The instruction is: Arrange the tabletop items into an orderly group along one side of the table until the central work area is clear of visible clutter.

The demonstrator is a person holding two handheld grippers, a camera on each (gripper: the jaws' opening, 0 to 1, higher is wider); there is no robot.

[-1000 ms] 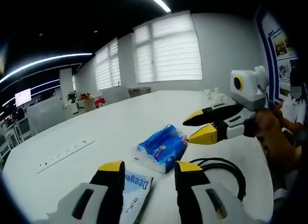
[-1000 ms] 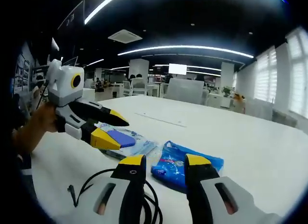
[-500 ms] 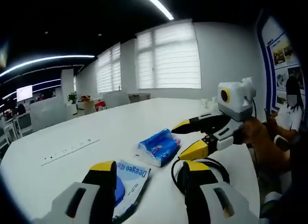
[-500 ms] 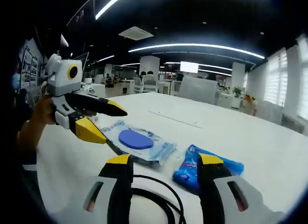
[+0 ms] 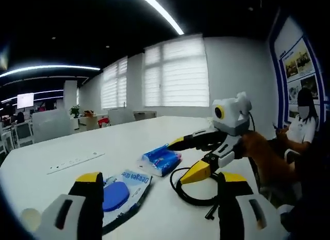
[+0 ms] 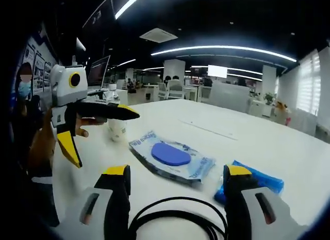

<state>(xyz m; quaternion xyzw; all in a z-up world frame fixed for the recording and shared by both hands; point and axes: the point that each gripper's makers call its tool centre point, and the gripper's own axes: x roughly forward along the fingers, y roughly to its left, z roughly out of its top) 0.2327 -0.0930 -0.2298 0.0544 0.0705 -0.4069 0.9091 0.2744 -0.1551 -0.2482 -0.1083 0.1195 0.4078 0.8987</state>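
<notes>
While spread-fingered, both grippers table-level

Left tool and right tool both stand with jaws spread wide, each hand-held above the worktop

Open-plan office, blinded windows
</notes>
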